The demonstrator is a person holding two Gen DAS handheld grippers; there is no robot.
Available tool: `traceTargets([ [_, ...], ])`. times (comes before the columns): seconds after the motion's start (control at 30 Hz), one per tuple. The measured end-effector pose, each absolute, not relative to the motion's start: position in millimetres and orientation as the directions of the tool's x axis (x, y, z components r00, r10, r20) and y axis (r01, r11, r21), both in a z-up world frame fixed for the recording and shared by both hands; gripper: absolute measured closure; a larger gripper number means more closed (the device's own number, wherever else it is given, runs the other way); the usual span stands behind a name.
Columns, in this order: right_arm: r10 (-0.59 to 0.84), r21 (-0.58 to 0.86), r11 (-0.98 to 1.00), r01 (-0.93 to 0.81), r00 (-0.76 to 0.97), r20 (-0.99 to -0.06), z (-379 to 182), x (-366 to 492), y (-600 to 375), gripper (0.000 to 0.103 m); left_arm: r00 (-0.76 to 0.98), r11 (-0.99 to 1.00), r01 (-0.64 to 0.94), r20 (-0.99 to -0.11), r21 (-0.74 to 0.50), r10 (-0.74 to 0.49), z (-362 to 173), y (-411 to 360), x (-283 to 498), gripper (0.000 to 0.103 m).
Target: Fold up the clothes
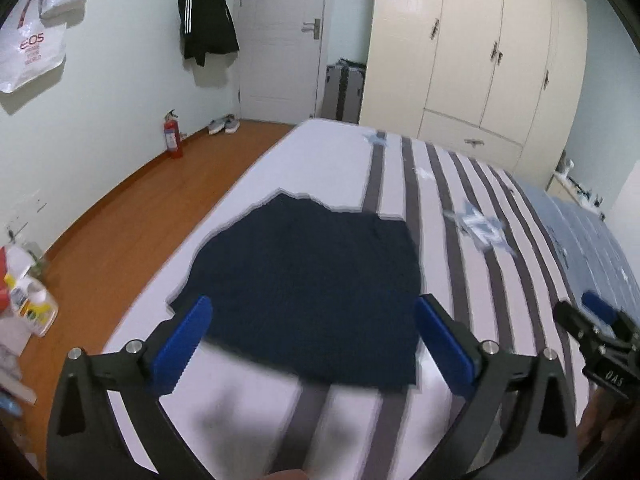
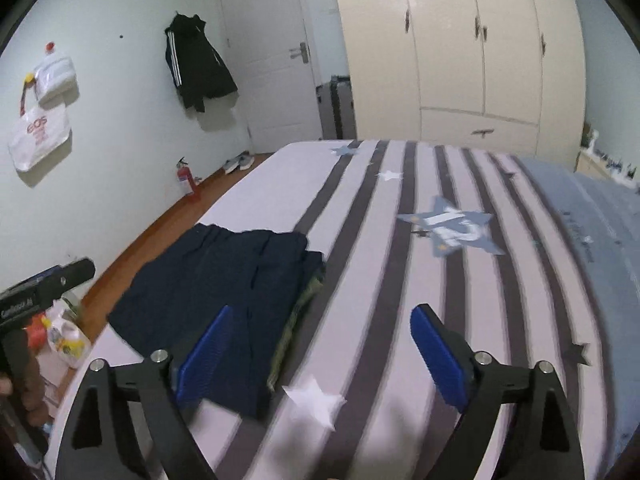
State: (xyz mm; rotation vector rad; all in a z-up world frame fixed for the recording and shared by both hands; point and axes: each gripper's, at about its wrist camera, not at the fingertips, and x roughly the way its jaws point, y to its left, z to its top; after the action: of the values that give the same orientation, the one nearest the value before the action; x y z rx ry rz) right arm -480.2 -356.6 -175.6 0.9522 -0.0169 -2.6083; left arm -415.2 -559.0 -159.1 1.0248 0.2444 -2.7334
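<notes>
Striped bed (image 1: pixel 344 152) w/ folded navy garment (image 1: pixel 308 292) lying flat near its edge.

home bedroom; striped bed (image 1: pixel 440 184), cream wardrobe (image 1: pixel 472 48)

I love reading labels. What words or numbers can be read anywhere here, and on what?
"EOS": white bag hanging on the wall; smaller lines beneath are too blurred.
"12": big blue star on the bedspread.
White lettering on both tool bodies is too blurred to read.

Matt navy cloth garment (image 1: pixel 312 280), striped cotton-like bedsheet (image 1: pixel 340 160), glossy wooden floor (image 1: pixel 140 216), ribbed blue plastic claw pads (image 1: pixel 184 344)
</notes>
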Motion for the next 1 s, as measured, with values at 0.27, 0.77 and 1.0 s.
traceTargets([
  [0.27, -0.422, 0.123, -0.891, 0.438, -0.695, -0.582, -137, -379, -261, 0.004, -0.734, -0.93, 0.366, -0.612, 0.01, -0.295, -127, -435, -276, 0.001],
  [0.77, -0.535, 0.131, -0.809, 0.573, -0.625, -0.569, -156, -225, -155, 0.001, -0.742, -0.904, 0.428, -0.566, 0.012, -0.359, -155, -330, -107, 0.001],
  [1.0, -0.568, 0.082, -0.785, 0.615, -0.659, -0.494, -178, -165, -159, 0.001, -0.797, -0.914, 0.406, -0.492, -0.008, -0.35, -166, -313, -44, 0.001],
])
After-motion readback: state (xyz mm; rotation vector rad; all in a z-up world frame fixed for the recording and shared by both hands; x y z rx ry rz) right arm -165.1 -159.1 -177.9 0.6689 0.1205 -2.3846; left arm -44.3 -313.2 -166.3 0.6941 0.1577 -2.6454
